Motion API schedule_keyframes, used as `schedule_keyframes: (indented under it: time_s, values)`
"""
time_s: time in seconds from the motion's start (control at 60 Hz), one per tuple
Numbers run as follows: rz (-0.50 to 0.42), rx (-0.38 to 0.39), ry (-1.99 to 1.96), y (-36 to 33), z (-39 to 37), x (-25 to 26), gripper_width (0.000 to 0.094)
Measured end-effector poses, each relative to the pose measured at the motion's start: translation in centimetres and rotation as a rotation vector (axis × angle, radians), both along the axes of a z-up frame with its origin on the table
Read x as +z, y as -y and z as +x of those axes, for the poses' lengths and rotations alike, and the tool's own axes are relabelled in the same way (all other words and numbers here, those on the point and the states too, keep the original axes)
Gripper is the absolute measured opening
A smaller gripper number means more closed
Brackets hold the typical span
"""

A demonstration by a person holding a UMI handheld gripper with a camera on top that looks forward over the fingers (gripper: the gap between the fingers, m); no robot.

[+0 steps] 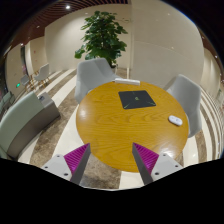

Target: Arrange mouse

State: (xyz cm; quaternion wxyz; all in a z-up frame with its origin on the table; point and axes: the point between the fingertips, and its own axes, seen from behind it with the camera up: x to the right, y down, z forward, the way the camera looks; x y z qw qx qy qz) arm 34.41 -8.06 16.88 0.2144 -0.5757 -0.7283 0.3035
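A round wooden table (125, 125) filled the middle of the frame, with a black mouse pad (136, 98) lying near its far edge. The white mouse (176, 120) sat at the table's right edge, apart from the pad. The gripper (110, 160) hung at bottom centre, fingers spread wide and holding nothing. Grey chairs (93, 73) ringed the table; a potted plant (104, 37) stood at upper centre.

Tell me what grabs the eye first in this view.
A round wooden table fills the middle, beyond the open tool. On it lie a black mouse pad at the far side and a white mouse apart from it, near the table's right edge. A leafy plant stands behind the chairs.
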Motion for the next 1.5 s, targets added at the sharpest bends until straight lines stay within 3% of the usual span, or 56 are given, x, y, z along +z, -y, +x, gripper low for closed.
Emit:
schedule_keyframes:
  time_s: [0.167, 0.667, 0.883, 1.117, 1.5]
  values:
    - [0.005, -0.047, -0.009, -2.2, -0.9, -0.5, 0.0868]
    - [0.061, -0.281, 0.009, -19.6, -3.1, -3.5, 0.0872]
    - [0.078, -0.338, 0.016, -26.7, -3.7, -4.6, 0.0870]
    - [0.110, -0.349, -0.003, -32.3, -5.6, -6.0, 0.0866]
    - [0.106, -0.294, -0.011, -36.9, -11.6, -9.3, 0.0869]
